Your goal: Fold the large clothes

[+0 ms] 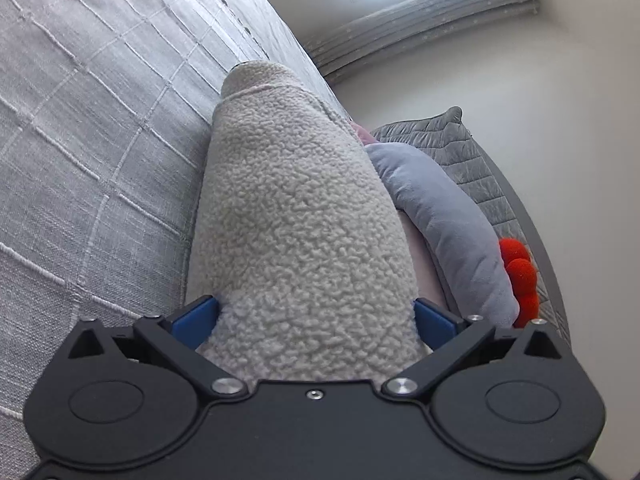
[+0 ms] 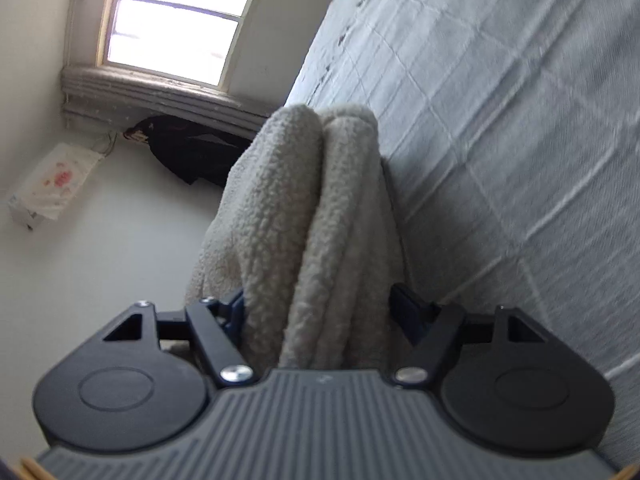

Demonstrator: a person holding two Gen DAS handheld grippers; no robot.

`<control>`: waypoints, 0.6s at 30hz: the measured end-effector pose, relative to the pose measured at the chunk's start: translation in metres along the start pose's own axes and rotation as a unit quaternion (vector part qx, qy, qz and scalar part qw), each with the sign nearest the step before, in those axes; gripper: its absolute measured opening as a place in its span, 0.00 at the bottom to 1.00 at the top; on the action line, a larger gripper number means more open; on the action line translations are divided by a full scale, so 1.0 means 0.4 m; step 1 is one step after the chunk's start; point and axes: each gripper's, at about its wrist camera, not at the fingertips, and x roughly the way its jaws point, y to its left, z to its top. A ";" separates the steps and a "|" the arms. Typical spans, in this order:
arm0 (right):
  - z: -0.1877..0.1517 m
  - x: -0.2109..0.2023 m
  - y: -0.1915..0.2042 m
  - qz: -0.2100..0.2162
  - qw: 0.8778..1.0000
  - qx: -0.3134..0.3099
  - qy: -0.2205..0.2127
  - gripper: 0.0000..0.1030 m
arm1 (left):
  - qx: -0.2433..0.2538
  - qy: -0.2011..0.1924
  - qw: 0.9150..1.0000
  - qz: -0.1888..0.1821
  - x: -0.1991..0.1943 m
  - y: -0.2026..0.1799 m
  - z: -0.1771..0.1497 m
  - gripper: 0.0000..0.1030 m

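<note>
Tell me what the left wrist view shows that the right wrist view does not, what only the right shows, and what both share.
Only the left wrist view: a lilac plush cushion, red pompoms and a grey quilted pad.

Only the right wrist view: a barred window, a dark garment below it and a white box by the wall.

Both: the cream fleece garment lying between wide-spread tongs, left tongs and right tongs, over the grey checked bedspread.

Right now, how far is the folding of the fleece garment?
Done: the fleece garment already hangs in several layers. In hand: it sits between the fingers of the left gripper and the right gripper, above the grey bedspread. Left: lay it flat and tidy it.
</note>
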 end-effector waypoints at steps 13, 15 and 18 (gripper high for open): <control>-0.277 0.046 0.175 -0.002 0.997 -0.051 0.060 0.57 | 0.019 -0.056 0.998 0.026 -0.389 0.010 -0.077 0.76; -0.344 0.062 0.196 -0.003 0.995 -0.051 0.080 0.57 | 0.019 -0.063 0.997 0.037 -0.469 0.021 -0.087 0.76; -0.428 0.078 0.219 -0.008 0.993 -0.055 0.099 0.57 | 0.021 -0.069 0.996 0.051 -0.575 0.046 -0.119 0.76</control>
